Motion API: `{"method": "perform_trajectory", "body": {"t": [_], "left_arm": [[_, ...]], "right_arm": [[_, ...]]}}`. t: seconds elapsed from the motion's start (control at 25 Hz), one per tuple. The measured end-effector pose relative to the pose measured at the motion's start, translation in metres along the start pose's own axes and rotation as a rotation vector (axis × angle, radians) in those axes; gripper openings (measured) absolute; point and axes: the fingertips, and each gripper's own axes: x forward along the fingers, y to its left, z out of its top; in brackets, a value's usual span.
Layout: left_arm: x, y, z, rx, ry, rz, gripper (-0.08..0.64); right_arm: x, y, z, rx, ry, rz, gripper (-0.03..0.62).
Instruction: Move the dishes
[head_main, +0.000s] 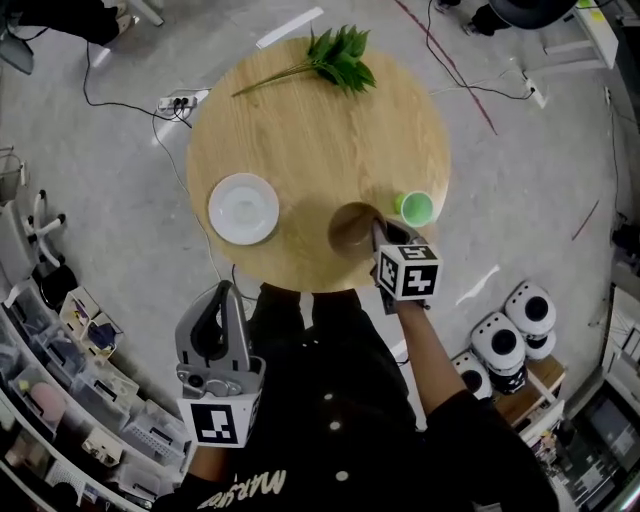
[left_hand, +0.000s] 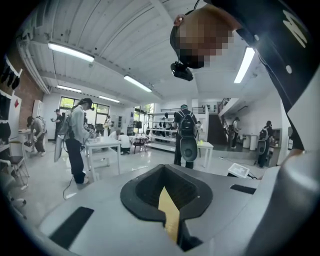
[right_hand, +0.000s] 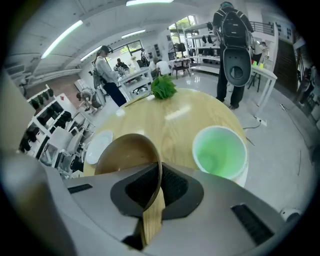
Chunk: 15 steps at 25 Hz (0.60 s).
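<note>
The brown round bowl (head_main: 350, 228) was by the near edge of the round light-wood bench (head_main: 300, 140), its thin rim pinched between the closed jaws of the right gripper (right_hand: 156, 182). Such an edge-only hold could have let it swing or slip free, and the pale green cup (right_hand: 220, 152) just beside it risked being knocked over. The left gripper (left_hand: 167, 202), jaws together on nothing, hung off the bench.

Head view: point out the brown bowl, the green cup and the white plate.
brown bowl (head_main: 350, 228), head view, on its inner hollow.
green cup (head_main: 415, 208), head view, on its inside bottom.
white plate (head_main: 243, 208), head view, on its centre.
</note>
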Motion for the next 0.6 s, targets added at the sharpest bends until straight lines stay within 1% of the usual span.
{"method": "perform_trajectory", "body": {"t": [0.2,0.4,0.6], "left_arm": [[0.009,-0.02,-0.003,0.013,0.019,-0.038,0.011],[0.016,-0.03,-0.011,0.021,0.043,-0.056,0.011],[0.021,-0.034,-0.017,0.024,0.059,-0.058,0.011]], "right_arm": [[0.002,-0.02,-0.019,0.038,0.021,-0.02,0.008],[0.011,-0.018,-0.023,0.042,0.029,-0.001,0.008],[0.018,-0.017,-0.025,0.032,0.032,0.002,0.008]]}}
